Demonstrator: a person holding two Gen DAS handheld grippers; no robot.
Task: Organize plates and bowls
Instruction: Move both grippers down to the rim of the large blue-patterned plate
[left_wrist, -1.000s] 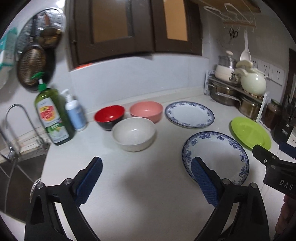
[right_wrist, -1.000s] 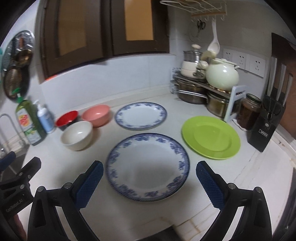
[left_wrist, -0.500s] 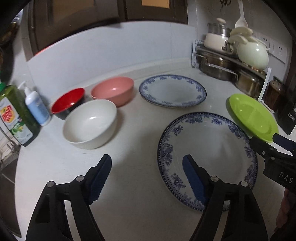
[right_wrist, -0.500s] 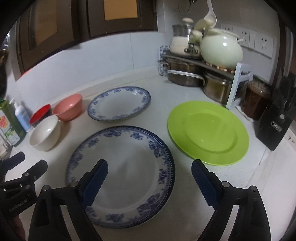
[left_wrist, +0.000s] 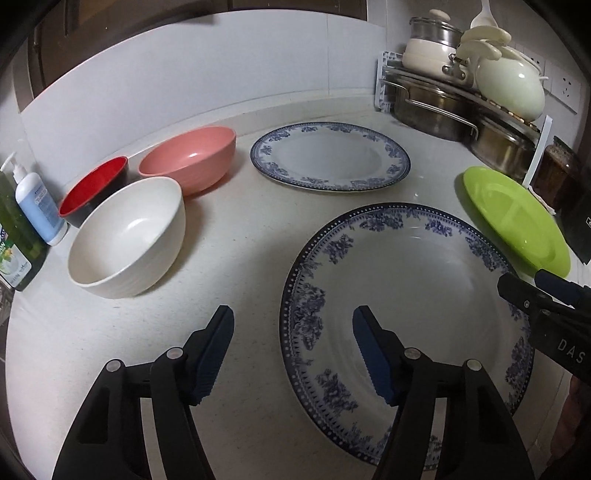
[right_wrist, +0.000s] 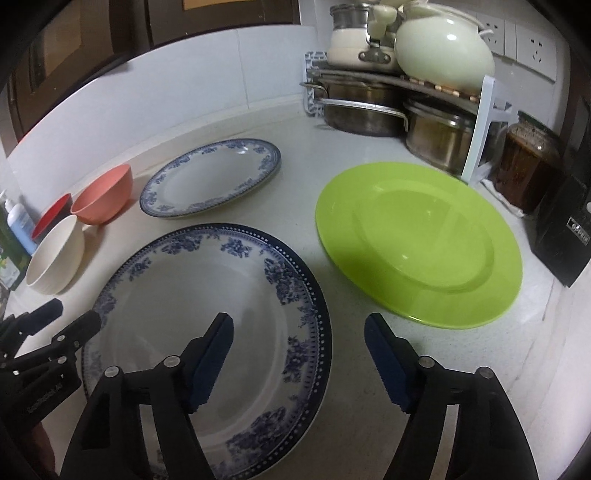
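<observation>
the left gripper (left_wrist: 293, 332) and the right gripper (right_wrist: 299, 341) both straddle opposite rims of the big plate (left_wrist: 406, 295), one on each side of it; their jaws are closing, with the rim between them in each view, but the pads do not press on it yet and nothing is held. the big plate lies flat on the counter (left_wrist: 240, 258), nearest the person, with a second blue plate (left_wrist: 328, 155) behind it, a green plate (right_wrist: 421, 240) to the right, and three bowls to the left: white bowl (left_wrist: 125, 236), pink bowl (left_wrist: 188, 158) and red bowl (left_wrist: 92, 188), set close together. the big plate looks like glazed china, so i judge it stiff, fairly heavy, slick and breakable. its rim slopes and sits low on the counter, so a pad would have to slip under the edge, and a grip on both sides should keep it level. the green plate looks like plastic, light and forgiving. the bowls have tall walls, easier to pinch at the lip.
</observation>
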